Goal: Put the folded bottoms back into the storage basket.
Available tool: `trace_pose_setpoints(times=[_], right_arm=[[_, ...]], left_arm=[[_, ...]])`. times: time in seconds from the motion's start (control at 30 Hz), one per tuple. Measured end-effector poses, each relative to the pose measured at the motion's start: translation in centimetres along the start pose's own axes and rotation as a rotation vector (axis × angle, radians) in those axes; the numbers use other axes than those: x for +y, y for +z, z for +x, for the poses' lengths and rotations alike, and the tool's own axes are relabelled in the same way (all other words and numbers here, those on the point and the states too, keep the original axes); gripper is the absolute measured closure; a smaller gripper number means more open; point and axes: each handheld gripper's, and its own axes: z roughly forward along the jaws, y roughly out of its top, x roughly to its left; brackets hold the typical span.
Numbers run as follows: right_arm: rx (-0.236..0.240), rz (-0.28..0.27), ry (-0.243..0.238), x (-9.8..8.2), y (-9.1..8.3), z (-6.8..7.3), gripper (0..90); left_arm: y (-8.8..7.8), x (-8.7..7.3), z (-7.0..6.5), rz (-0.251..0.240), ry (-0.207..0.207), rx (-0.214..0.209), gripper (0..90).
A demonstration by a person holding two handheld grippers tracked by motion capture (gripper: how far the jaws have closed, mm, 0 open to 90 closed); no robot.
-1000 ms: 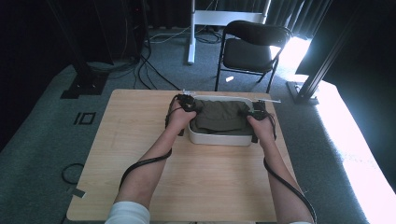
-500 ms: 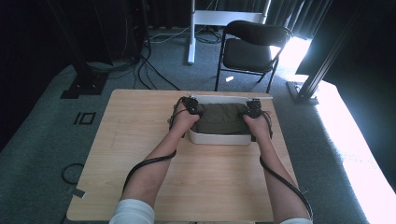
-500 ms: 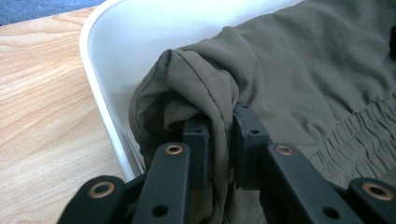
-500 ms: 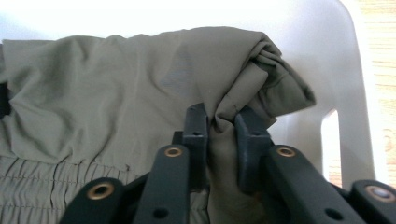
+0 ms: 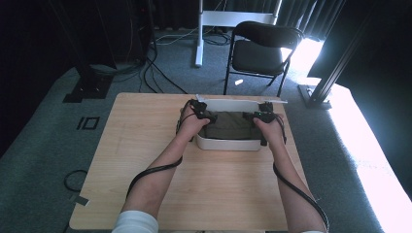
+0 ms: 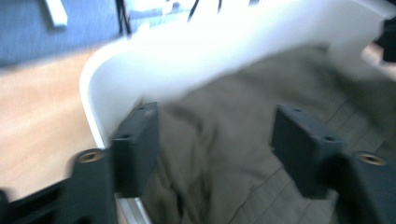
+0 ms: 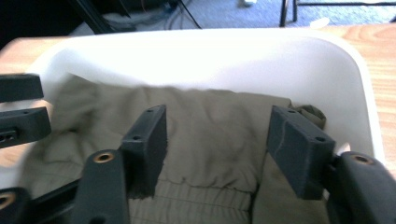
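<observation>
fingers point(image 7: 149, 135): both pairs just opened, spread over cloth | garment point(image 5: 229, 125): long axis across surface point(image 5: 145, 126), left-right | olive, crumpled, in white bin point(image 5: 228, 144)

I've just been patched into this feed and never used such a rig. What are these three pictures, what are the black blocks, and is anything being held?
No robot here: a person holds a two-jaw tool in each hand. The high view looks down on the light wooden table, with the left tool and right tool at either end of a white plastic tub. The other two pictures come from cameras riding on the tools; the black blocks rising from the bottom are each tool's own jaws. Inside the tub lies a folded olive-green cloth garment. Both tools' jaws have just been opening. In each gripper view the cloth lies below and between the spread jaws, not pinched, so nothing is held.
</observation>
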Motion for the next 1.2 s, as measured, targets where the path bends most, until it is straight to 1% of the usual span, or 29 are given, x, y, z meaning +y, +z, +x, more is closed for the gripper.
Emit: trace_pose_setpoints(times=[0.03, 0.07, 0.1, 0.13, 0.17, 0.2, 0.23, 0.27, 0.3, 0.33, 0.37, 0.4, 0.43, 0.5, 0.53, 0.6, 0.7, 0.77, 0.83, 0.87, 0.9, 0.93, 1.0, 1.03, 1.13, 1.17, 1.2], right_arm=[[0.042, -0.034, -0.022, 0.2, -0.4, 0.1, 31.7], [0.059, -0.045, -0.042, 0.2, -0.6, 0.1, 28.4], [0.074, -0.046, -0.057, 0.2, -0.9, 0.2, 29.0], [0.081, -0.052, -0.058, 0.1, -1.0, 0.3, 28.9], [0.094, -0.057, -0.059, 0.0, -1.2, 0.4, 28.6], [0.103, -0.059, -0.068, -0.1, -1.4, 0.5, 26.8], [0.095, -0.058, -0.084, -0.1, -1.6, 0.7, 24.9], [0.095, -0.057, -0.078, -0.2, -1.9, 0.9, 23.8], [0.098, -0.065, -0.083, -0.3, -2.1, 1.2, 22.6], [0.098, -0.065, -0.083, -0.3, -2.1, 1.2, 22.6], [0.102, -0.094, -0.086, -0.5, -2.6, 1.7, 20.9], [0.104, -0.110, -0.087, -0.6, -2.9, 2.0, 20.9], [0.108, -0.114, -0.095, -0.7, -3.0, 2.1, 20.4], [0.101, -0.116, -0.147, -1.0, -3.4, 2.4, 19.7], [0.101, -0.116, -0.147, -1.0, -3.4, 2.4, 19.7], [0.106, -0.117, -0.166, -1.5, -3.8, 2.8, 19.1], [0.122, -0.110, -0.191, -2.1, -4.1, 3.1, 18.5], [0.127, -0.112, -0.206, -2.5, -4.3, 3.2, 18.5], [0.120, -0.119, -0.206, -2.8, -4.6, 3.2, 18.7], [0.112, -0.126, -0.210, -3.0, -4.7, 3.2, 18.7], [0.112, -0.129, -0.217, -3.2, -4.8, 3.1, 18.7], [0.117, -0.125, -0.213, -3.4, -4.9, 3.0, 18.7], [0.116, -0.125, -0.205, -3.9, -5.2, 2.9, 18.6], [0.107, -0.126, -0.209, -4.1, -5.3, 2.8, 18.5], [0.105, -0.130, -0.214, -4.8, -5.8, 2.5, 17.1], [0.100, -0.131, -0.211, -5.0, -6.0, 2.4, 17.1], [0.095, -0.134, -0.216, -5.2, -6.2, 2.3, 17.1]], left_arm=[[-0.7, 0.2, 0.0, -0.029, -0.004, -0.027, 31.1], [-0.7, 0.2, 0.0, -0.029, -0.004, -0.027, 28.6], [-1.3, 0.2, 0.0, -0.052, -0.018, -0.052, 28.3], [-1.3, 0.2, 0.0, -0.052, -0.018, -0.052, 28.2], [-1.9, 0.2, 0.1, -0.076, -0.044, -0.074, 27.1], [-1.9, 0.2, 0.1, -0.076, -0.044, -0.074, 24.8], [-2.4, -0.1, 0.2, -0.058, -0.079, -0.048, 21.7], [-2.4, -0.1, 0.2, -0.058, -0.079, -0.048, 19.9], [-2.9, -0.5, 0.3, -0.072, -0.053, -0.043, 19.9], [-2.9, -0.5, 0.3, -0.072, -0.053, -0.043, 19.9], [-3.5, -1.1, 0.3, -0.071, -0.029, -0.042, 19.9], [-3.5, -1.1, 0.3, -0.071, -0.029, -0.042, 19.9], [-3.9, -1.6, 0.3, -0.068, -0.031, -0.049, 19.9], [-4.2, -2.0, 0.4, -0.069, -0.038, -0.045, 19.9], [-4.2, -2.0, 0.4, -0.069, -0.038, -0.045, 19.9], [-4.8, -2.4, 0.5, -0.087, -0.025, -0.035, 19.8], [-5.5, -2.8, 0.3, -0.078, -0.006, -0.024, 19.8], [-6.0, -3.0, 0.2, -0.082, 0.004, -0.025, 18.7], [-6.4, -3.4, 0.1, -0.095, -0.013, -0.049, 17.8], [-6.6, -3.5, 0.1, -0.096, -0.020, -0.052, 17.6], [-6.7, -3.7, 0.0, -0.107, -0.018, -0.047, 16.4], [-6.9, -3.9, 0.0, -0.112, -0.007, -0.044, 16.3], [-7.2, -4.2, -0.1, -0.106, 0.005, -0.049, 16.3], [-7.4, -4.4, -0.2, -0.107, 0.018, -0.049, 16.3], [-7.9, -4.7, -0.3, -0.097, 0.030, -0.040, 16.3], [-8.1, -4.8, -0.4, -0.101, 0.036, -0.039, 16.3], [-8.2, -4.9, -0.5, -0.094, 0.041, -0.038, 16.3]])
